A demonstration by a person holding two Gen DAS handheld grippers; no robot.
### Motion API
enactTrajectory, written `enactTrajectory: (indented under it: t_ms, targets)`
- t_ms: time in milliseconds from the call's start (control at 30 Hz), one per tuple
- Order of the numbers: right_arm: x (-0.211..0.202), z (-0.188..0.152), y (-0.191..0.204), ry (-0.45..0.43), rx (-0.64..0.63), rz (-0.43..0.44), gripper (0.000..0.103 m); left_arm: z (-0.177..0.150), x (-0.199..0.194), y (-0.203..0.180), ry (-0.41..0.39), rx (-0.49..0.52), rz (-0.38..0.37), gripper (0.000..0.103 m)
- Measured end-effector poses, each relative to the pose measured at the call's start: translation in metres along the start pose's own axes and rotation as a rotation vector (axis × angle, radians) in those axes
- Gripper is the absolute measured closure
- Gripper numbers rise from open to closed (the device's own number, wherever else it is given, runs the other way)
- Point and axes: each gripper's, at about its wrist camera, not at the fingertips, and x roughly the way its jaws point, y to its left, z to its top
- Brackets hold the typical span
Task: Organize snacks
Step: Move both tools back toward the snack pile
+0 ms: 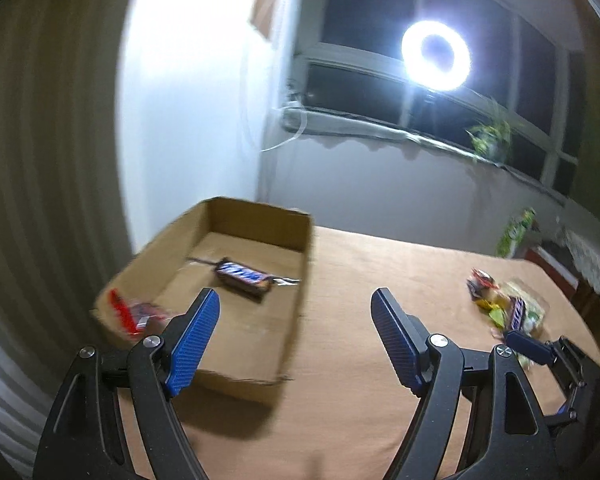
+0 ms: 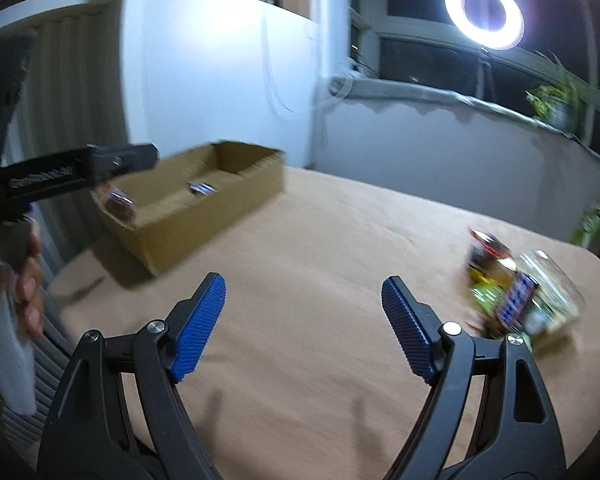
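Both grippers are carried with jaws spread wide and nothing held: the left gripper (image 1: 296, 316) is poised over the near edge of the cardboard box (image 1: 300, 308), the right gripper (image 2: 304, 304) above bare tablecloth (image 2: 320, 232). A chocolate bar (image 1: 242, 276) and a red-wrapped snack (image 1: 132, 314) are already seen lying inside the box. The remaining snack pile (image 2: 516, 300) is heaped on the table's right side, well apart from the box. A fetch step appears to be in hand; a swing rightward to the pile and closure on one wrapper is judged necessary next. Motion blur prevents wrappers being told apart.
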Motion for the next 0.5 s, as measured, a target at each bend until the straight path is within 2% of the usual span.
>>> enactTrajectory:
  t_ms: [67, 133, 200, 333, 500]
  targets:
    - [-0.005, -0.008, -0.018, 0.008, 0.029, -0.028, 0.020, -0.004, 0.001, -0.016, -0.036, 0.047, -0.025, 0.025]
    - [-0.011, -0.017, -0.035, 0.012, 0.049, -0.058, 0.020, -0.006, 0.002, -0.026, -0.039, 0.055, -0.071, 0.025]
    - [-0.017, -0.025, -0.051, 0.018, 0.061, -0.096, 0.020, -0.008, 0.009, -0.036, -0.015, 0.052, -0.115, 0.025]
    - [-0.028, -0.040, -0.084, 0.037, 0.096, -0.164, 0.020, -0.009, 0.023, -0.071, 0.065, 0.118, -0.177, 0.025]
    - [-0.032, -0.060, -0.118, 0.072, 0.162, -0.207, 0.020, -0.009, 0.037, -0.121, 0.096, 0.220, -0.266, 0.025]
